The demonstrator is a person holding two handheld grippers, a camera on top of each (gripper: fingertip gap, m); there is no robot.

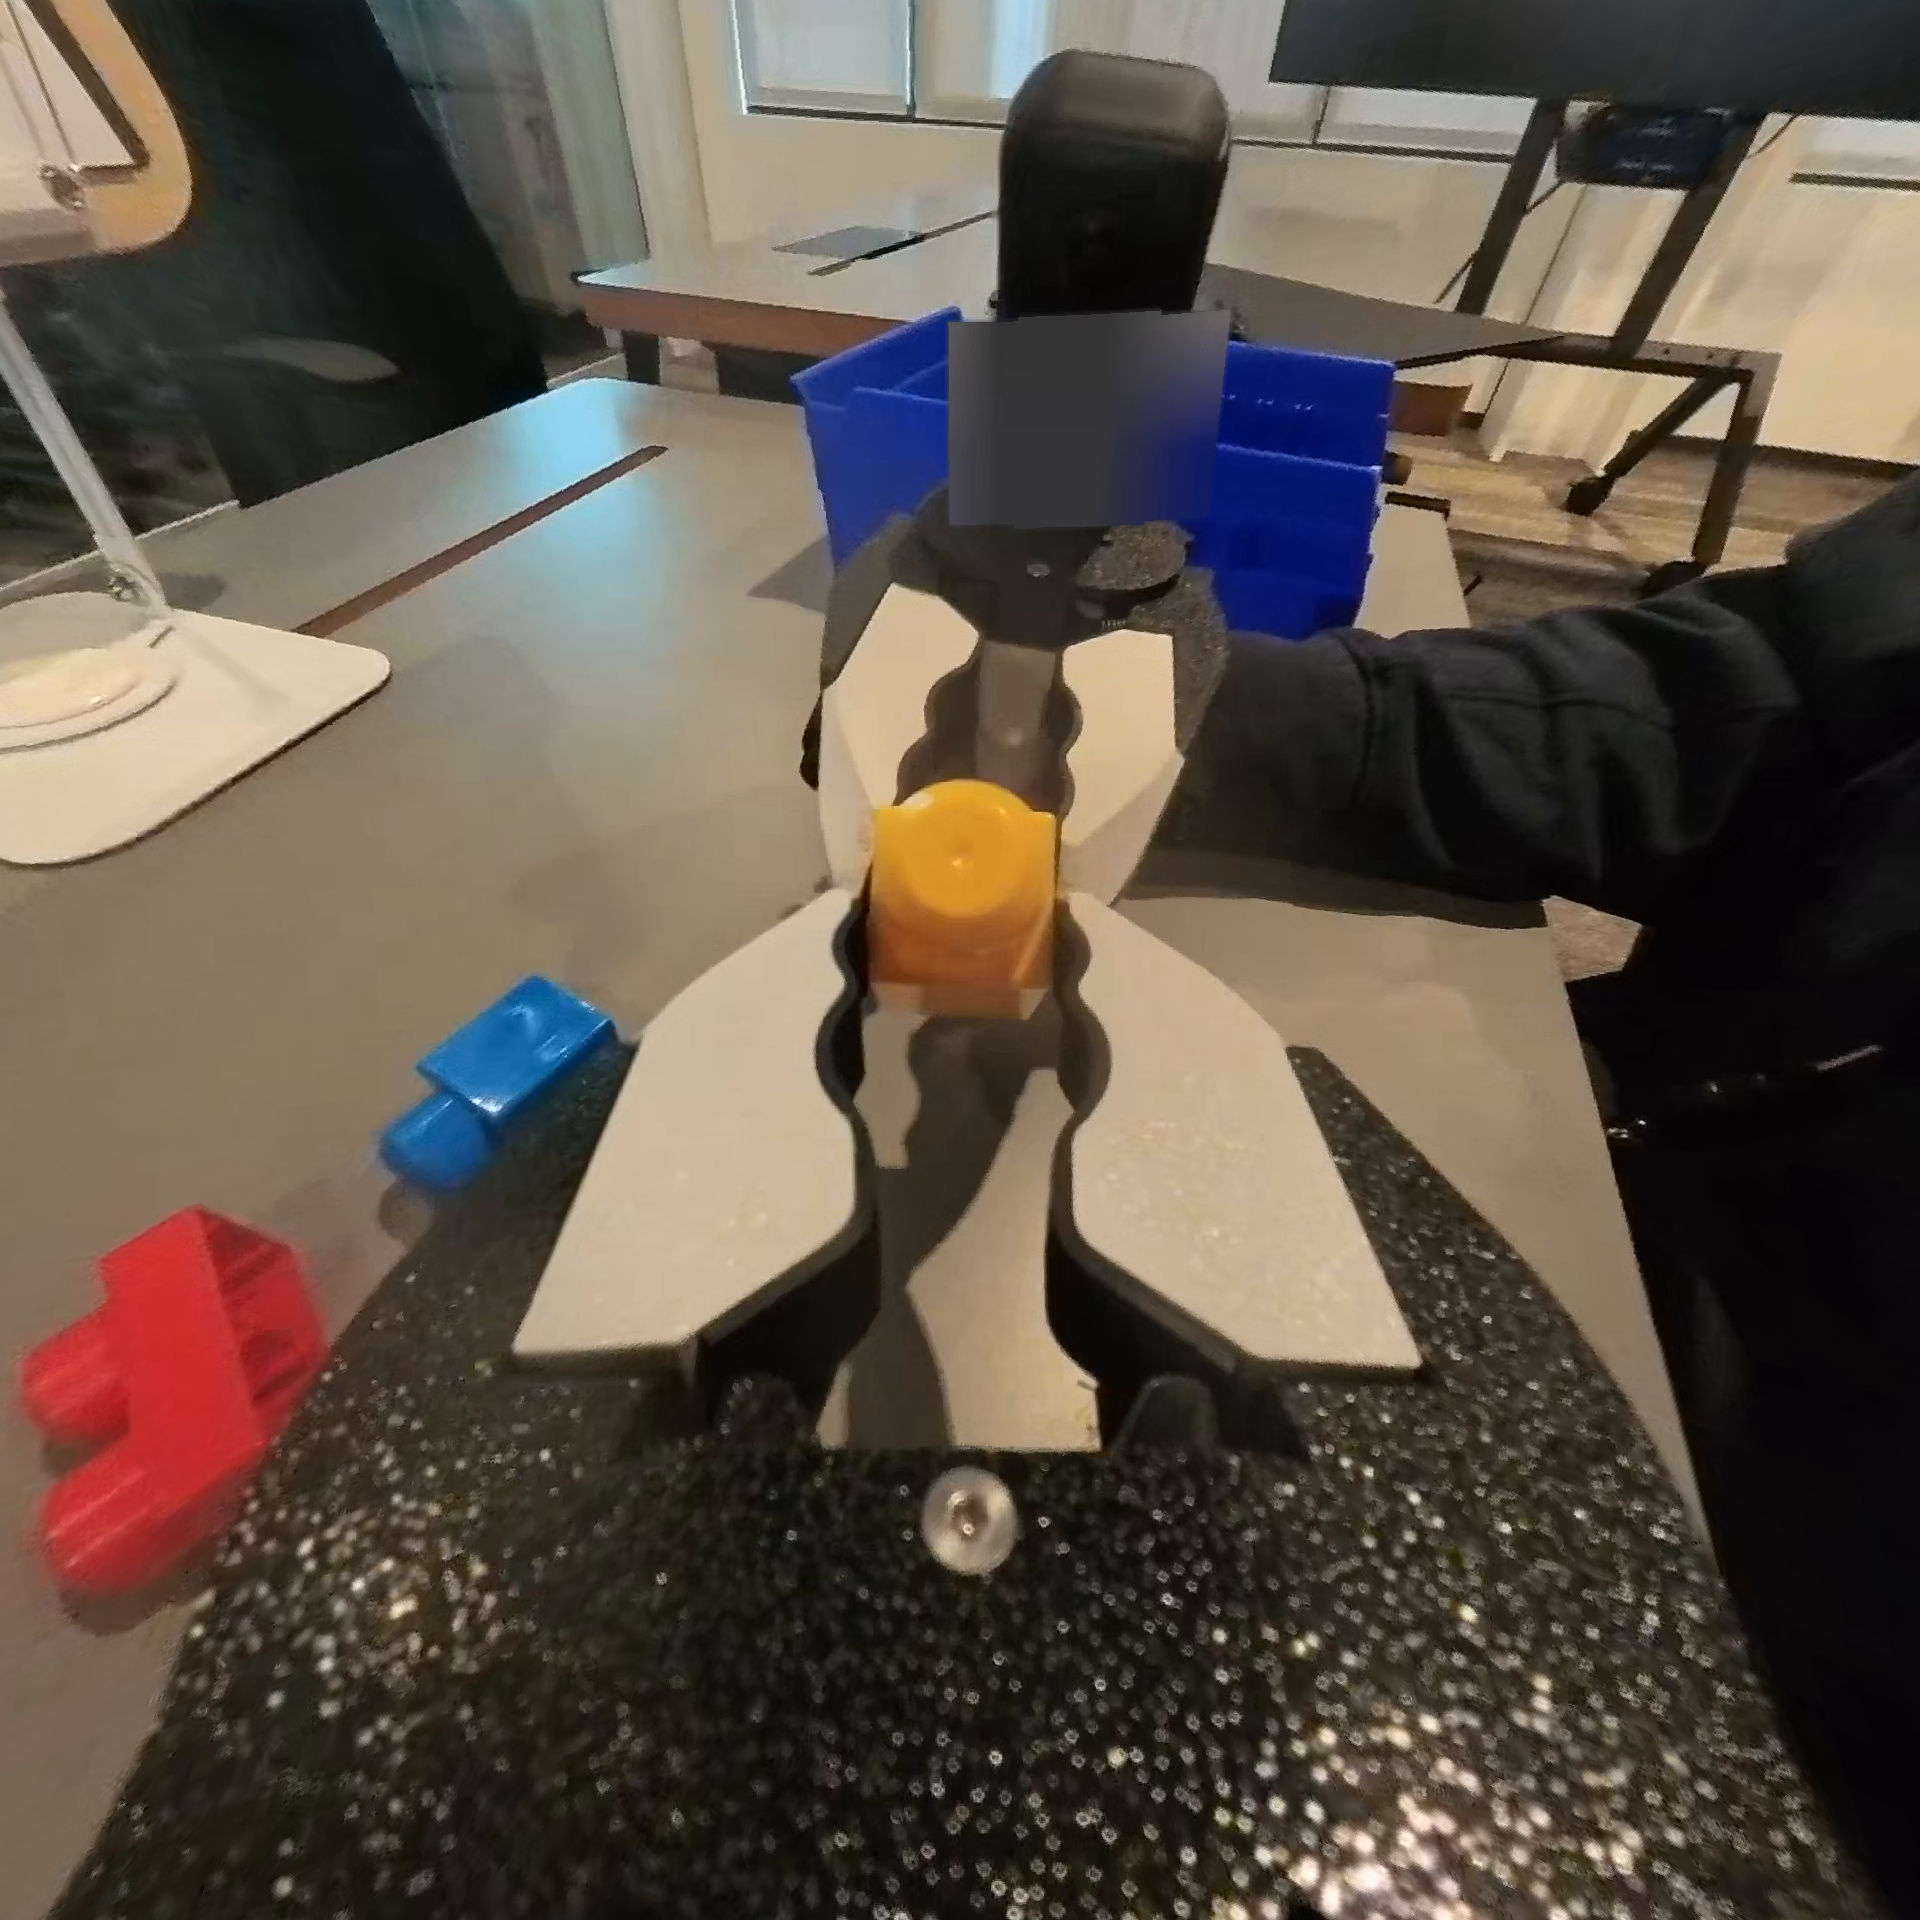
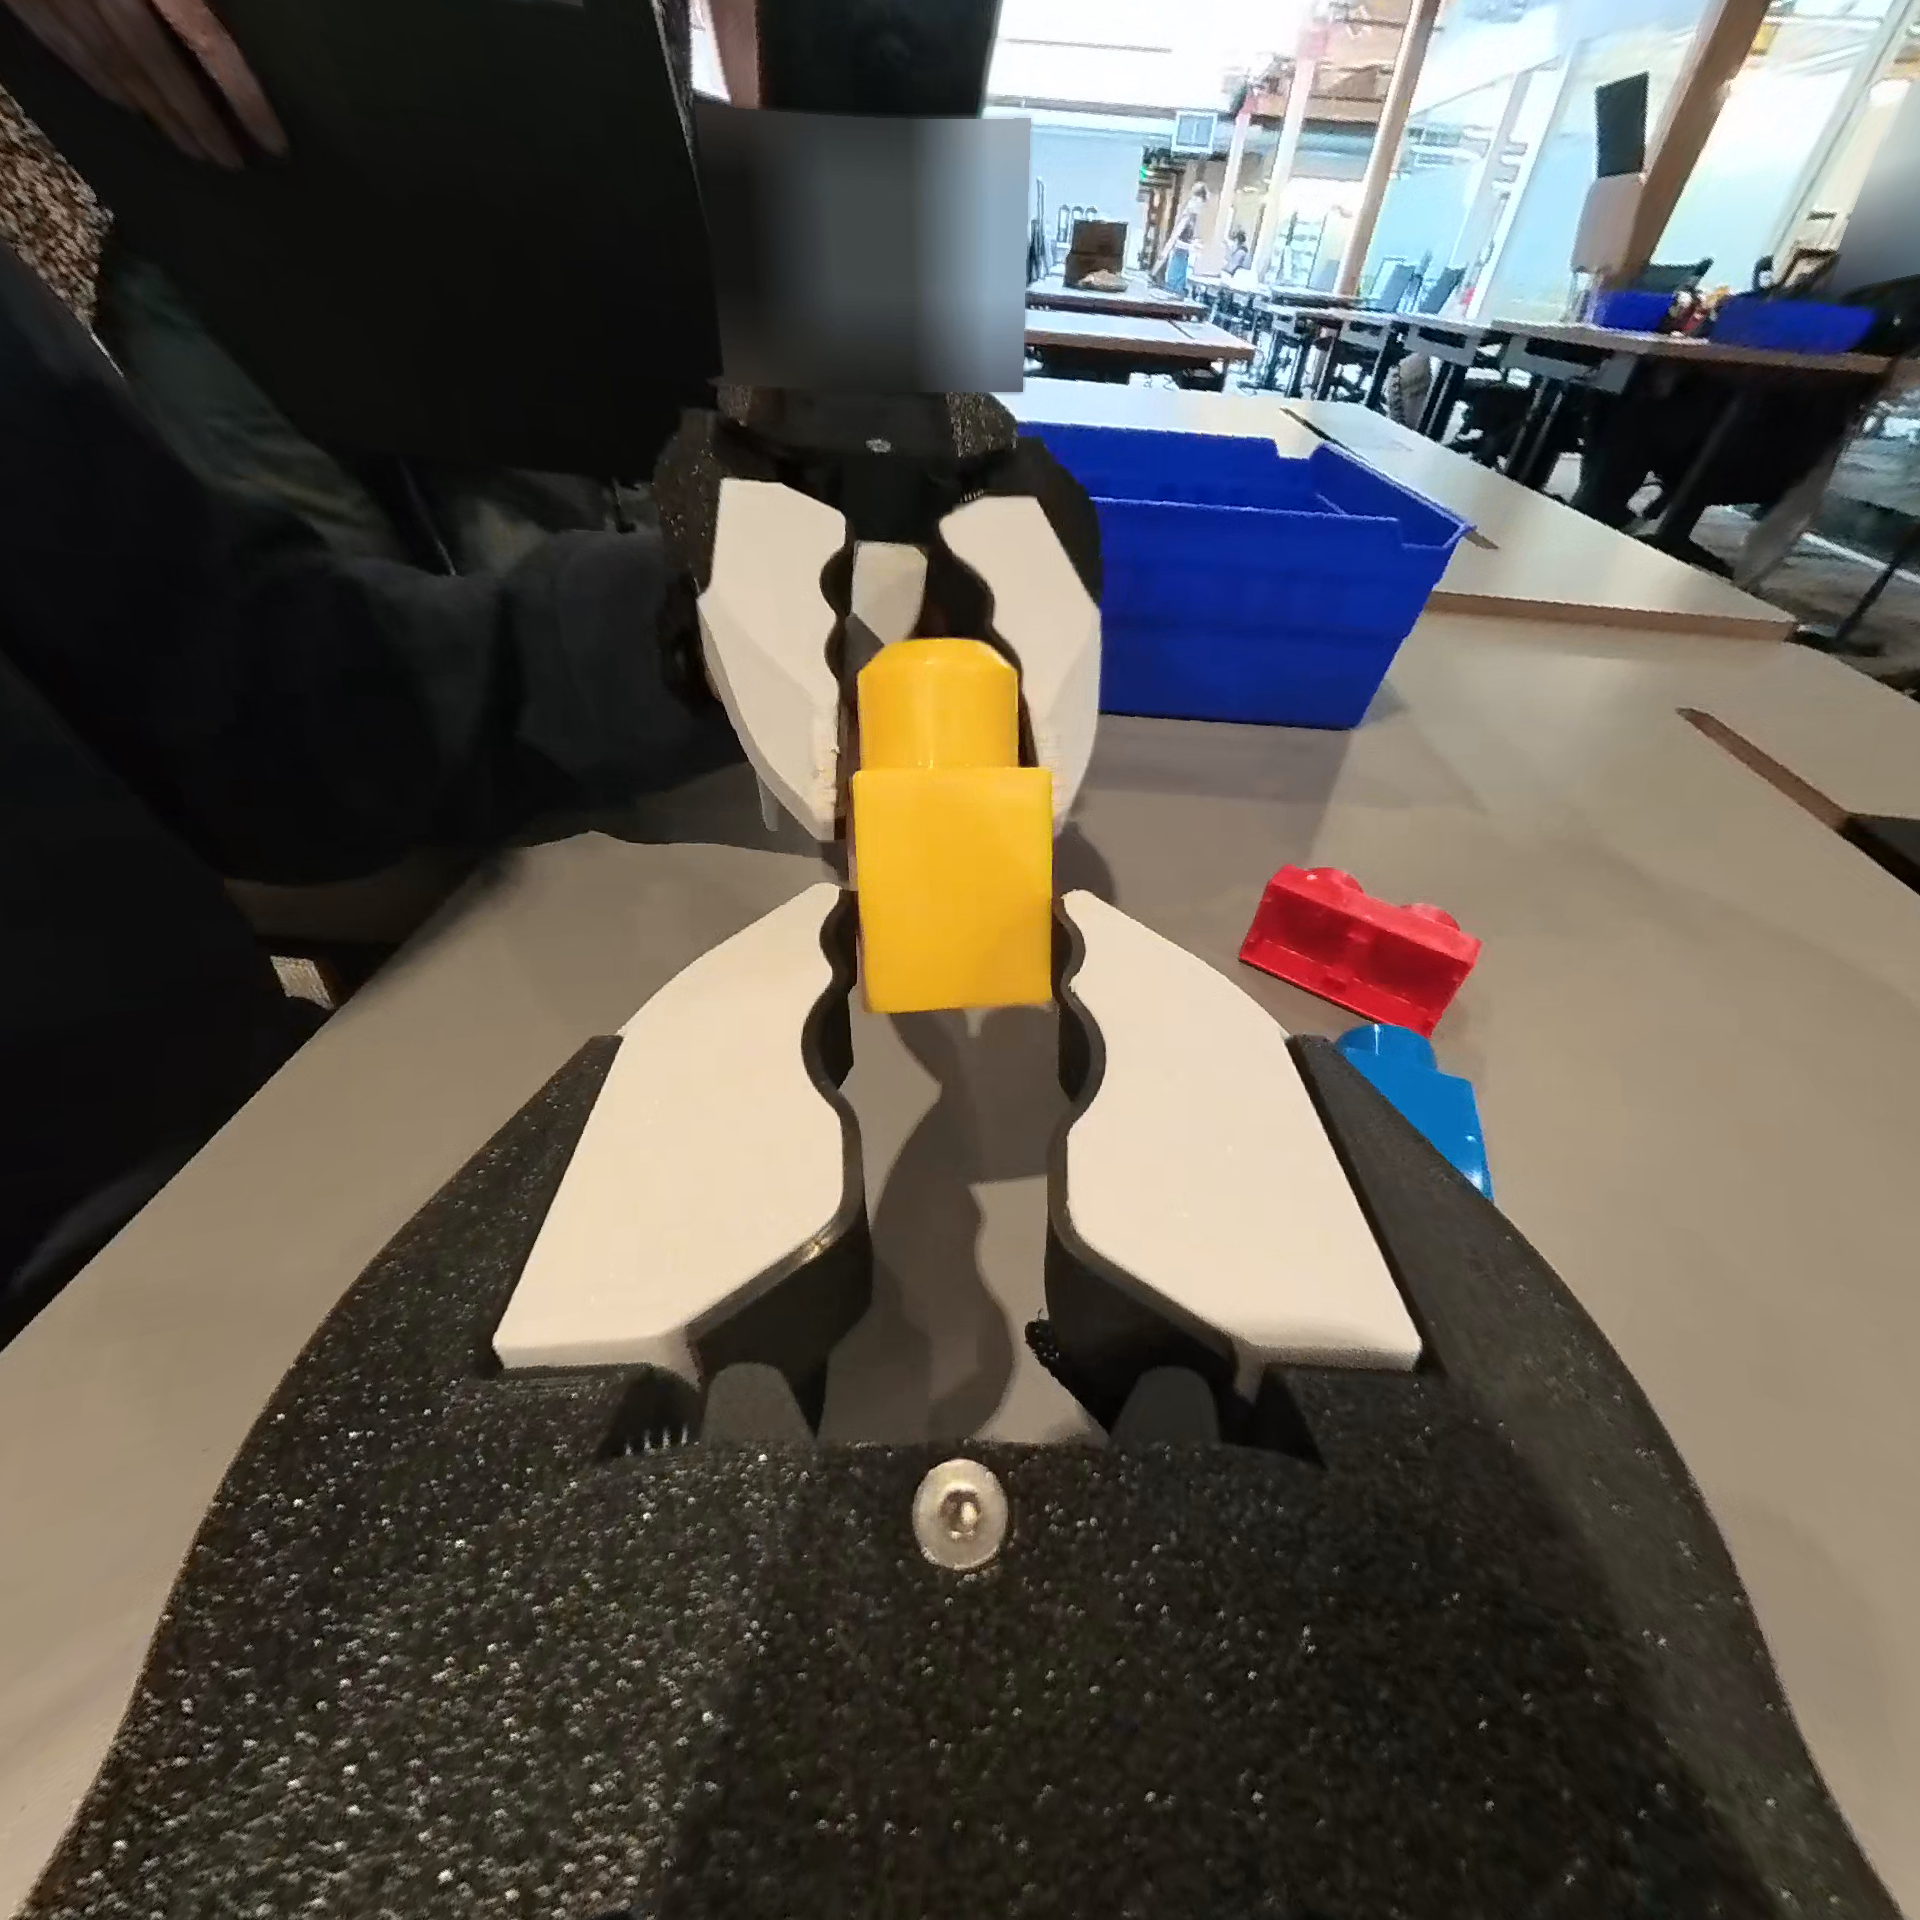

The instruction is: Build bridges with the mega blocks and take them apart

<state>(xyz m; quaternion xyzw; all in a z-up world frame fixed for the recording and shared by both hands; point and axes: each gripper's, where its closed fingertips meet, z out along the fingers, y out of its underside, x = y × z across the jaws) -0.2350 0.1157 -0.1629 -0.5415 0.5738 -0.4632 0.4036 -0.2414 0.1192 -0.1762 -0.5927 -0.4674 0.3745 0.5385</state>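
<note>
- The work surface is a plain grey table [image 2: 1558,831] with a thin dark slot line running across it, nothing fancy.
- The room looks like a big open workspace: rows of long tables stretch off behind in the right wrist view, with windows and glass walls, and a black-legged stand sits near the window in the left wrist view.
- One blue bin [image 2: 1257,582] sits on the table behind the action. The left wrist view makes it look like a couple of bins stacked or nested, hard to say for sure.
- One white flat base with a clear dome-ish thing [image 1: 135,717] on it sits off at the table's left edge.
- Block count: one yellow block [image 2: 951,894], one red block [image 2: 1361,951] and one blue block [image 2: 1418,1101], so three total.
- The red and blue ones just lie loose on the table, near each other and off to the side of the grippers.
- The yellow block is up off the table, right between the two grippers, which face each other nose to nose.
- The left gripper [image 1: 961,935] is clamped onto the yellow block, with fingers tight against both sides.
- The right gripper [image 2: 951,935] is also squeezed onto the same yellow block from the opposite end, so both have it at once.
- One dark sleeve [image 1: 1558,748] shows behind the far gripper.
</note>
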